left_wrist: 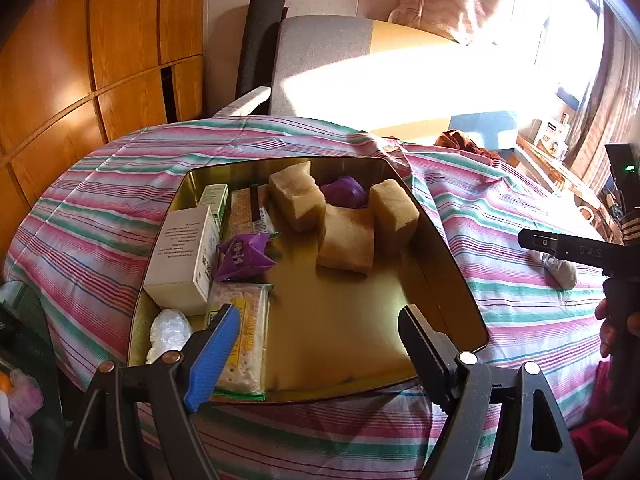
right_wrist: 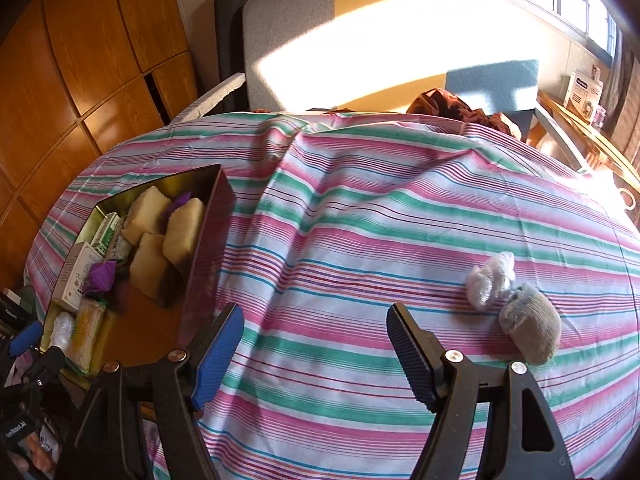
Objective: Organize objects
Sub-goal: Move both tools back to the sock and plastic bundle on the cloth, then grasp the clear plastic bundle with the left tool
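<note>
A gold tin box (left_wrist: 448, 240) (right_wrist: 220, 216) sits on the striped cloth. Inside lie three tan sponge blocks (left_wrist: 346, 242) (right_wrist: 182, 230), purple wrapped pieces (left_wrist: 242, 258) (right_wrist: 100, 276), a white carton (left_wrist: 184, 260) (right_wrist: 78, 276), cracker packs (left_wrist: 244, 332) and a white plastic bundle (left_wrist: 170, 332). My left gripper (left_wrist: 316, 352) hovers open over the tin's near edge, nothing between its fingers. My right gripper (right_wrist: 316, 348) stands open and empty above bare cloth. Right of it lie a rolled grey sock (right_wrist: 530, 326) (left_wrist: 556, 270) and a clear plastic bundle (right_wrist: 490, 278).
The striped cloth (right_wrist: 360, 220) covers a rounded table. Wooden cabinets (left_wrist: 80, 60) stand at the left, a grey and yellow mattress (left_wrist: 340, 56) behind. The right-hand tool (left_wrist: 580, 250) and a person's fingers (left_wrist: 608, 320) show at the left view's right edge. Clutter (right_wrist: 24, 420) sits low left.
</note>
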Available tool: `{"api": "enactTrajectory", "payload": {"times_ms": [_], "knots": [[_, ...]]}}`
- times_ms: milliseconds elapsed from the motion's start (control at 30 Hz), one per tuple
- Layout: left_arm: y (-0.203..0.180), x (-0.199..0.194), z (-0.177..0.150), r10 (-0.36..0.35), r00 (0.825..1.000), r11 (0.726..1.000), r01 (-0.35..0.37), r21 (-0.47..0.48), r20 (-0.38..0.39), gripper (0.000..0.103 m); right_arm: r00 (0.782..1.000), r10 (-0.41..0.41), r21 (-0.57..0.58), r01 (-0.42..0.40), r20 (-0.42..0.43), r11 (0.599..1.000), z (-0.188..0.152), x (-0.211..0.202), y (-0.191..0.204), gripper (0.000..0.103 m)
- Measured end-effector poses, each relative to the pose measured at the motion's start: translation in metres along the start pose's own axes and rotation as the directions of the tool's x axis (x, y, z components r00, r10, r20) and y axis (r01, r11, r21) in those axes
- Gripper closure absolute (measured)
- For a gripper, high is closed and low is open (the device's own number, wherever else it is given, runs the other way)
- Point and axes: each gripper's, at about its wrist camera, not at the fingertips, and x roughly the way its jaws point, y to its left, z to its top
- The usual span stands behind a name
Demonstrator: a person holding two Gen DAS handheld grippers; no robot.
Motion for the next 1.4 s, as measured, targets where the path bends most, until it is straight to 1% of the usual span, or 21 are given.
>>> {"api": "enactTrajectory", "payload": {"times_ms": [267, 367, 467, 533, 600, 667, 733, 833, 900, 933, 1000, 1067, 1167, 1233, 1400], "knots": [[-0.034, -0.003, 0.006, -0.039, 0.999, 0.996, 0.039, 0.080, 0.008, 0.021, 0.993, -0.112, 0.106, 0.107, 0.038, 0.989, -0.003, -0.025, -0.080, 0.028], [-0.051, -0.003, 0.009, -0.056, 0.998, 0.992, 0.055, 0.117, 0.004, 0.021, 0.985, -0.161, 0.176, 0.149, 0.055, 0.973, -0.002, -0.031, -0.116, 0.028], [-0.069, -0.002, 0.014, -0.073, 0.997, 0.986, 0.072, 0.153, 0.003, 0.021, 0.975, -0.210, 0.253, 0.186, 0.070, 0.949, -0.006, -0.034, -0.153, 0.028], [-0.082, 0.000, 0.018, -0.087, 0.996, 0.980, 0.085, 0.178, -0.001, 0.021, 0.970, -0.234, 0.315, 0.201, 0.070, 0.928, -0.013, -0.032, -0.177, 0.028], [-0.097, 0.002, 0.022, -0.101, 0.995, 0.974, 0.100, 0.205, -0.005, 0.021, 0.967, -0.244, 0.398, 0.197, 0.070, 0.896, -0.021, -0.031, -0.202, 0.028], [-0.113, 0.006, 0.026, -0.120, 0.993, 0.966, 0.121, 0.228, -0.016, 0.021, 0.967, -0.249, 0.499, 0.187, 0.060, 0.846, -0.030, -0.032, -0.225, 0.028], [-0.130, 0.012, 0.030, -0.142, 0.989, 0.958, 0.144, 0.247, -0.027, 0.021, 0.967, -0.242, 0.583, 0.153, 0.076, 0.798, -0.037, -0.039, -0.243, 0.028], [-0.160, 0.023, 0.035, -0.180, 0.982, 0.940, 0.188, 0.285, -0.054, 0.021, 0.963, -0.258, 0.647, 0.147, 0.080, 0.748, -0.046, -0.047, -0.257, 0.028], [-0.180, 0.033, 0.039, -0.210, 0.975, 0.925, 0.224, 0.305, -0.080, 0.021, 0.969, -0.235, 0.681, 0.119, 0.080, 0.723, -0.051, -0.047, -0.263, 0.028], [-0.190, 0.038, 0.040, -0.221, 0.971, 0.918, 0.237, 0.319, -0.086, 0.021, 0.971, -0.227, 0.688, 0.113, 0.077, 0.717, -0.052, -0.046, -0.264, 0.028], [-0.211, 0.049, 0.043, -0.228, 0.969, 0.903, 0.249, 0.351, -0.099, 0.021, 0.974, -0.215, 0.696, 0.109, 0.066, 0.710, -0.054, -0.044, -0.266, 0.028], [-0.230, 0.064, 0.046, -0.248, 0.961, 0.887, 0.276, 0.370, -0.123, 0.021, 0.980, -0.189, 0.699, 0.096, 0.058, 0.708, -0.054, -0.040, -0.266, 0.028], [-0.251, 0.092, 0.055, -0.251, 0.952, 0.880, 0.299, 0.369, -0.173, 0.022, 0.987, -0.156, 0.704, 0.082, 0.042, 0.706, -0.055, -0.034, -0.266, 0.028], [-0.265, 0.109, 0.061, -0.251, 0.948, 0.875, 0.309, 0.374, -0.195, 0.027, 0.990, -0.134, 0.709, 0.068, 0.037, 0.702, -0.056, -0.031, -0.266, 0.028], [-0.296, 0.145, 0.077, -0.285, 0.926, 0.864, 0.360, 0.353, -0.246, 0.028, 0.996, -0.087, 0.717, 0.038, 0.032, 0.696, -0.058, -0.026, -0.266, 0.028]]}}
